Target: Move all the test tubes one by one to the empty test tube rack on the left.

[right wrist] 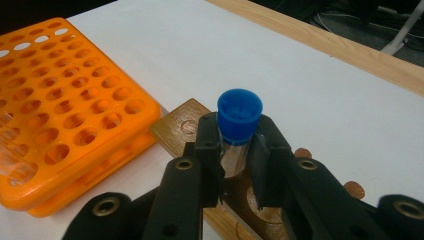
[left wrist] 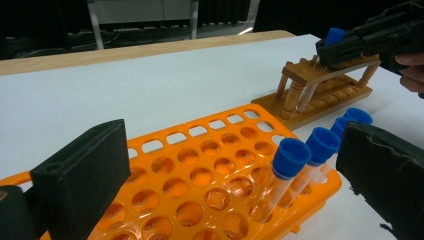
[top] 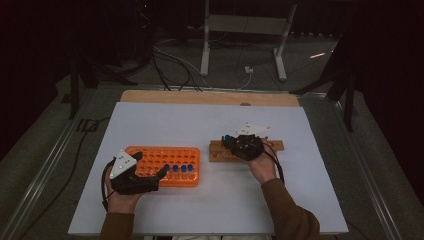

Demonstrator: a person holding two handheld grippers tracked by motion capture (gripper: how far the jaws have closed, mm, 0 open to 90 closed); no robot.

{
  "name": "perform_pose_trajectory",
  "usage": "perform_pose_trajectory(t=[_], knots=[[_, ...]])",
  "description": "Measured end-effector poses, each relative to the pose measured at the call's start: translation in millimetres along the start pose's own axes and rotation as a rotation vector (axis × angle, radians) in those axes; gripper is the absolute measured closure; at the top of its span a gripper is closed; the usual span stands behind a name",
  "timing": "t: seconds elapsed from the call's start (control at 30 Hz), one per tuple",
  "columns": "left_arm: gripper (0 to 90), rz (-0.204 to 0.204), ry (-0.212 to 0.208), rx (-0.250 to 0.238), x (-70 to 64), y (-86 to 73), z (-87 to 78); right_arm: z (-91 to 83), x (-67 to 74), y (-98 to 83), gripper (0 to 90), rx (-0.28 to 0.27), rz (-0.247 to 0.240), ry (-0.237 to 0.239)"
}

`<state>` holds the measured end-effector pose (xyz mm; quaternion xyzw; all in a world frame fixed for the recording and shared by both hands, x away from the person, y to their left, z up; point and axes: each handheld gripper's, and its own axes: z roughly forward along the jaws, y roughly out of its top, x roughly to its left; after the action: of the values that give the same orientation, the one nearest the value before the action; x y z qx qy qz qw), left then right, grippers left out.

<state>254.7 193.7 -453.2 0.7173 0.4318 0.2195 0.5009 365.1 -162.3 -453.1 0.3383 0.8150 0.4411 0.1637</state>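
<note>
The right gripper (right wrist: 235,150) has its two black jaws clamped on a clear tube with a blue cap (right wrist: 239,114), just under the cap. The tube stands upright between the jaws, and its lower part goes down into the wooden rack (right wrist: 175,125), at the end of this rack that is nearest to the orange rack (right wrist: 75,105). In the high view the right gripper (top: 231,141) sits over the left end of the wooden rack (top: 274,145), which lies on the white table (top: 210,120) a little right of the middle, well away from all edges. In the left gripper view the blue cap (left wrist: 334,35) shows at the tip of this gripper, above the top board of the wooden rack (left wrist: 320,90).

The left gripper (top: 162,172) has its jaws apart, with nothing pressed between them. It lies at the near long side of the orange rack (top: 162,159), and the row of blue-capped tubes (left wrist: 291,159) that stand in the rack's corner is between the two jaws, closer to the right one. If a jaw touches the rack, I cannot tell. The orange rack lies left of the wooden rack, near it but apart.
</note>
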Motion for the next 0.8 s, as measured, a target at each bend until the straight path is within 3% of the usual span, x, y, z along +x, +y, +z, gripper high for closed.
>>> perform_pose_trajectory(t=[0.8], knots=[[1.8,-0.003,-0.022,-0.013,-0.5,7.0,-0.6,-12.8,2.0,10.3,76.7,-0.027,-0.008,-0.005]])
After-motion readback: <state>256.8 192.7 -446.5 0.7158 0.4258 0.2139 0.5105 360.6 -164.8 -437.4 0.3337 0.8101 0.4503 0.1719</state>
